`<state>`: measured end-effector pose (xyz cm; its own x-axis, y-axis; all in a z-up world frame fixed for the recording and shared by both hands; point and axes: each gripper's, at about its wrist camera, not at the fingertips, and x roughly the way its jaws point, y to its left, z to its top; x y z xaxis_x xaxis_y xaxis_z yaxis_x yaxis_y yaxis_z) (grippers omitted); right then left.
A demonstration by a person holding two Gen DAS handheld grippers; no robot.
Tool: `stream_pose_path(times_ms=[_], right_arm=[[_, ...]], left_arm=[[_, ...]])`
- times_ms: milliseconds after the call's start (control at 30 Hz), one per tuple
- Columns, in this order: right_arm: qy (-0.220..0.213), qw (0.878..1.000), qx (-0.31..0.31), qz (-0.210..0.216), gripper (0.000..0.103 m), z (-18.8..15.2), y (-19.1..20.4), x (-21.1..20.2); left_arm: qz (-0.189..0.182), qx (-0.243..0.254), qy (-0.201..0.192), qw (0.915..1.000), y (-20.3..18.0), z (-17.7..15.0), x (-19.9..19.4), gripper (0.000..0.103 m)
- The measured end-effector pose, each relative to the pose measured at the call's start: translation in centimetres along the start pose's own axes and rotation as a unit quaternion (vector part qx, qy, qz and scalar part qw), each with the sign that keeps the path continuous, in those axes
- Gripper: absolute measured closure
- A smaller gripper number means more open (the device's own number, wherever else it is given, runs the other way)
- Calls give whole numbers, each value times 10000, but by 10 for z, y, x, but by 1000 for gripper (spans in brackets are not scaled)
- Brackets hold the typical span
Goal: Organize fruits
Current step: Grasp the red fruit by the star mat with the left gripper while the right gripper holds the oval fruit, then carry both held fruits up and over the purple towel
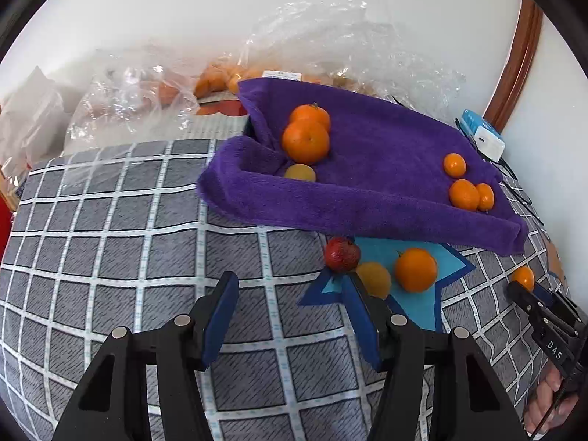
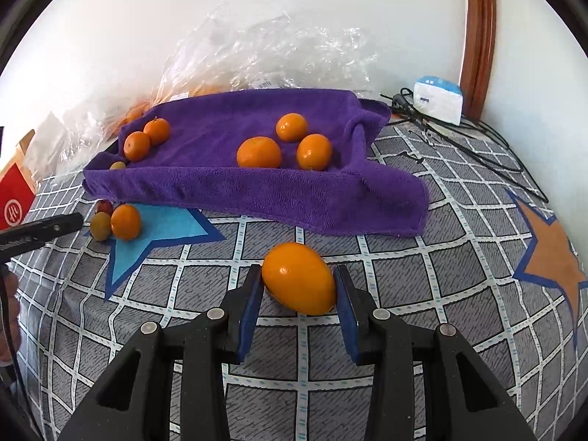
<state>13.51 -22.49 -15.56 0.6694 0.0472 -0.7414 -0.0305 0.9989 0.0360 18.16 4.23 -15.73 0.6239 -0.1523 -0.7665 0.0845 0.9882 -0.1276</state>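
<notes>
A purple towel (image 1: 367, 183) (image 2: 239, 191) lines a tray on the checked bedcover and holds several orange fruits, such as a mandarin (image 1: 305, 141) (image 2: 258, 153). In front of it lie a red fruit (image 1: 341, 254), a yellow fruit (image 1: 375, 279) and an orange (image 1: 416, 269) (image 2: 126, 221). My left gripper (image 1: 290, 286) is open and empty, just left of these. My right gripper (image 2: 298, 275) is shut on an oval orange fruit (image 2: 299, 277) low over the cover; it also shows in the left wrist view (image 1: 523, 278).
Clear plastic bags (image 1: 139, 99) (image 2: 264, 51) with more oranges lie behind the towel by the wall. A white-blue box (image 2: 438, 100) and black cables (image 2: 477, 154) sit at the back right. A red box (image 2: 14, 198) stands at left.
</notes>
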Motion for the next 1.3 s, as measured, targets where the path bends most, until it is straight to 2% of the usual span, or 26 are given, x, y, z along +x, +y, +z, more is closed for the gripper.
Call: stream_pose_path(times_ms=[167,367,467,533,600,800,1033,1300], right_arm=[[23,9998,97,172,65,0,-3,1],[65,9998,17,173,64,-1,1,2],[90,9998,19,190,64,0,1,4],[113,9997,30,233,64,0,0,4],[137,9995,27,279,64,0,0,5],[49,9991,130,403,64,0,-4,2],[23,9990,137,424,65,0,-4,1],[206,9994,8,276,65,0,1,8]], left_arm=[[-73,126,52,9999,-9,5,9,48],[-301,-18,19,9995,-12,10,16,52],[-394,-42,4,9992,-15,11,20,60],[-462,-2,-13,9989,-16,12,21,72],[-506,73,13,9987,-16,12,23,80],[-893,-249,-143,9956,-2,11,16,80],[-815,-437,-440,9947,5,9,5,80],[-726,-352,-633,9947,5,9,-4,80]])
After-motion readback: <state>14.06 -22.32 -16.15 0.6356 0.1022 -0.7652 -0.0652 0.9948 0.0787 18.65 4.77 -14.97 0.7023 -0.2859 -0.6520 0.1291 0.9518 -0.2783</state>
